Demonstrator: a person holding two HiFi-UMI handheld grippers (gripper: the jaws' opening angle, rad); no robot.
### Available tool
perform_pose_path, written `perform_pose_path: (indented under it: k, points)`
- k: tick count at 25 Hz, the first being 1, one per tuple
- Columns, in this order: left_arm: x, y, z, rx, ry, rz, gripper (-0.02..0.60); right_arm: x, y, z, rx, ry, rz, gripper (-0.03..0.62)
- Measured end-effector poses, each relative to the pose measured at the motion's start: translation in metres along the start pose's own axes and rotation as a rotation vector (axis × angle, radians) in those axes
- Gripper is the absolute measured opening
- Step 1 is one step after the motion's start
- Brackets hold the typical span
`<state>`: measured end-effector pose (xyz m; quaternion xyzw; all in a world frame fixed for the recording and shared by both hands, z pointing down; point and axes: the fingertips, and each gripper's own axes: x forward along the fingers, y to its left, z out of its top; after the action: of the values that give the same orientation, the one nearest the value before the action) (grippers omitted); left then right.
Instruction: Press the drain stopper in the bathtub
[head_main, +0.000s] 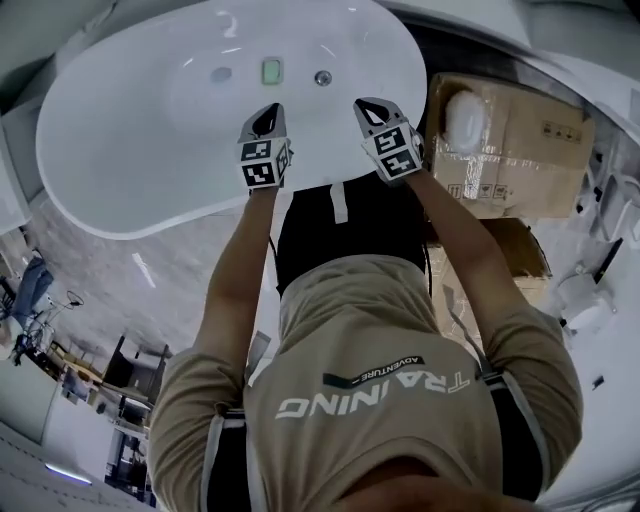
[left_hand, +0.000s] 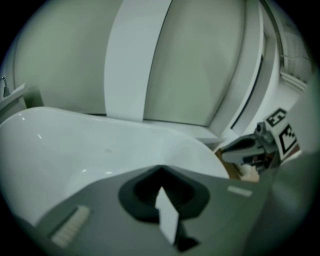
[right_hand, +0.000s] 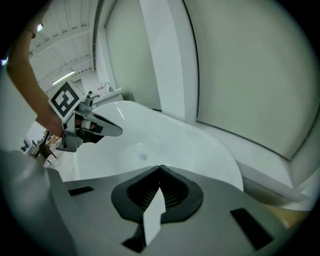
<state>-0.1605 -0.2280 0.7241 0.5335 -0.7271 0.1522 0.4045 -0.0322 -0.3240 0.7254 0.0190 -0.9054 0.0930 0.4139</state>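
A white oval bathtub (head_main: 120, 170) fills the top of the head view. Its round grey drain stopper (head_main: 222, 73) sits on the tub floor near the middle and shows as a small disc (right_hand: 143, 157) in the right gripper view. My left gripper (head_main: 270, 107) hangs over the tub's near side, right of the stopper and apart from it, jaws shut on nothing (left_hand: 161, 169). My right gripper (head_main: 362, 102) hovers beside it, further right, also shut and empty (right_hand: 160, 167). Each gripper sees the other across the tub.
A greenish rectangular patch (head_main: 271, 71) and a round chrome fitting (head_main: 322, 77) lie on the tub floor right of the stopper. Cardboard boxes (head_main: 520, 150) stand against the tub's right end, a white rounded object (head_main: 465, 118) on top. Pale wall panels (right_hand: 240, 65) rise behind the tub.
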Motion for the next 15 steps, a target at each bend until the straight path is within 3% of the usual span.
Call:
perform_pose_path:
  k: [10,15]
  points:
    - [0.109,0.057,-0.092,-0.005,0.154,-0.038,0.002,0.135,0.000,-0.081,0.167,0.153,-0.013,0.009]
    - [0.163,0.074,-0.136,-0.023,0.209,-0.056,0.002,0.193,-0.004,-0.118,0.193,0.215,0.008,0.009]
